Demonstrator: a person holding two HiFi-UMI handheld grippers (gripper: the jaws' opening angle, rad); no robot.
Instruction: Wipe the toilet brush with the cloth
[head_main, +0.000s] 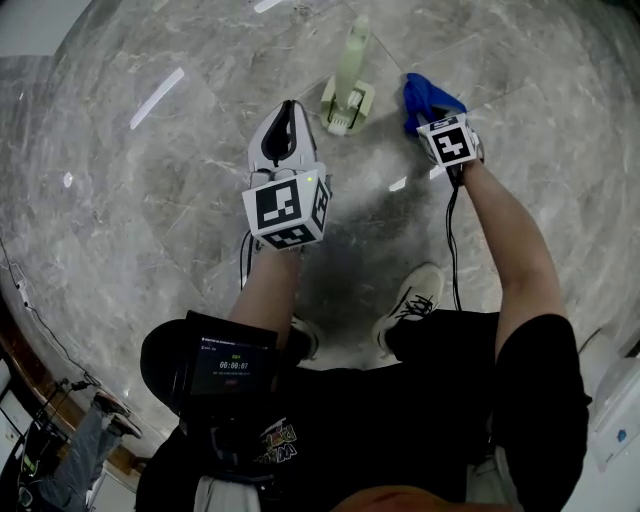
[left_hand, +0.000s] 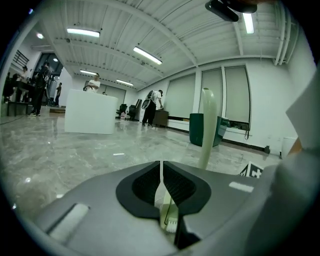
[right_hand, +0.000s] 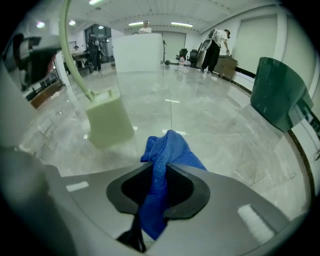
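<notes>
Okay, toilet brush (head_main: 356, 52) stood upright in its pale green holder (head_main: 346, 106) on the marble floor (head_main: 150, 210). Right gripper (right_hand: 161, 172) clamped the blue cloth (right_hand: 169, 150) just beside the holder. Left gripper (left_hand: 161, 176) hung near the holder's other side, jaws pressed together, nothing between them.

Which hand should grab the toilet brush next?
Probably the left. The left gripper is empty, jaws together, and the brush stands just ahead of it. The right gripper is clamped on the cloth, ready for wiping.
</notes>
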